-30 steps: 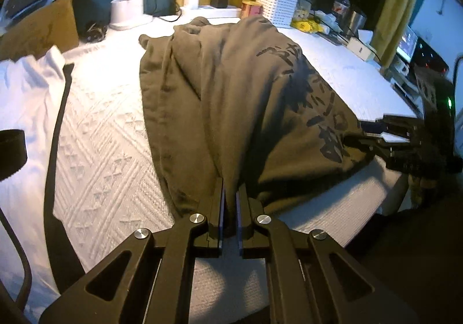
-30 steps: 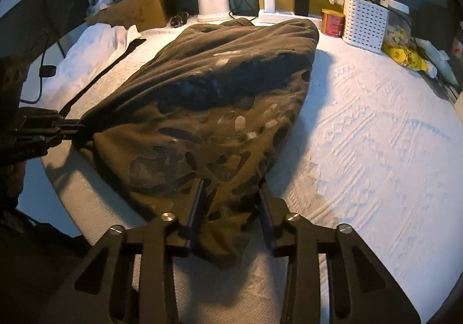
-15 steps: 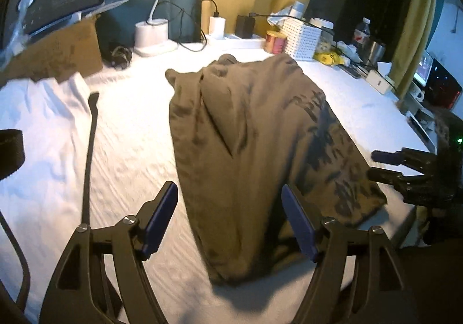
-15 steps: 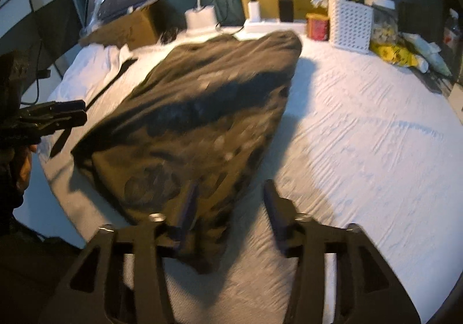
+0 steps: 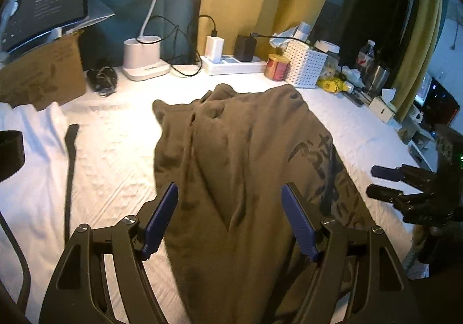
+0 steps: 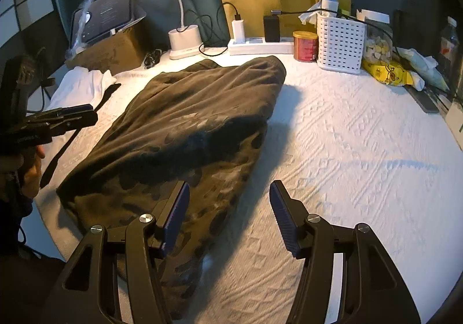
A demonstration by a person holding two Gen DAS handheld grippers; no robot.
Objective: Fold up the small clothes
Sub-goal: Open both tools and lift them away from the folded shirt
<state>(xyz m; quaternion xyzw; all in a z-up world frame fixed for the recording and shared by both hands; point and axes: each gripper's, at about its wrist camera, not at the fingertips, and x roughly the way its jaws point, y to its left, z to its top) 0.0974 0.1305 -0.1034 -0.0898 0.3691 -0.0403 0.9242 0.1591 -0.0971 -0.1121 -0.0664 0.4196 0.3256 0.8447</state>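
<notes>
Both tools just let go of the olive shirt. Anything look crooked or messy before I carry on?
Yes. The olive shirt lies slanted across the white bedspread, rumpled with ridges rather than flat, and its near corner hangs over the edge. Left tool and right tool are open, off it.

Left gripper point(image 5: 230, 218): a second ago pinched shut on the near hem of the olive garment point(image 5: 249, 167); now spread wide, nothing between its fingers point(image 5: 162, 215), drawn up and back.
Right gripper point(image 6: 230, 215): partly closed over the hem before; now wide, clear of cloth, lifted away.
Garment: released, hem lies flat on the worktop point(image 6: 361, 150).
</notes>
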